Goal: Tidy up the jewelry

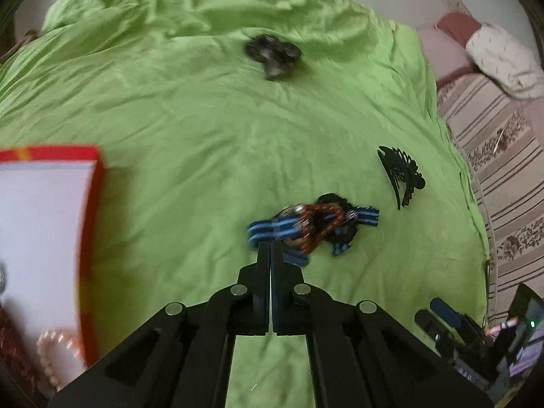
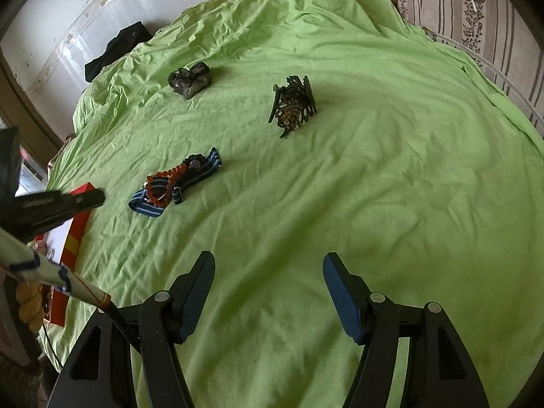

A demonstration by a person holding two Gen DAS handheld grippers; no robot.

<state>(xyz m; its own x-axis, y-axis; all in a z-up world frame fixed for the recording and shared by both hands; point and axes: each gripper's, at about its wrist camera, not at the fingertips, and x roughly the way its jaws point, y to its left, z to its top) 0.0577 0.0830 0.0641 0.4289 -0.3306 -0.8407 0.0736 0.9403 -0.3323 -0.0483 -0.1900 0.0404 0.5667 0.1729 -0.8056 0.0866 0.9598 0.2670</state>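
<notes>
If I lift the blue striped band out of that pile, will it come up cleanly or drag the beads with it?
The blue striped band looks like soft fabric, so it will probably droop. The orange bead bracelet lies looped across it, so the beads may well drag along or slide off. It looks light.

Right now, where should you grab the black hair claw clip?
Grab the black hair claw clip across its narrow spine, coming from above with the open right hand-held gripper. It lies alone on the green sheet, curved teeth splayed outward, so the sides would probably snag.

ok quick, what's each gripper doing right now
left gripper: shut, nothing visibly held, tips by the blue striped band
right gripper: open, empty
</notes>
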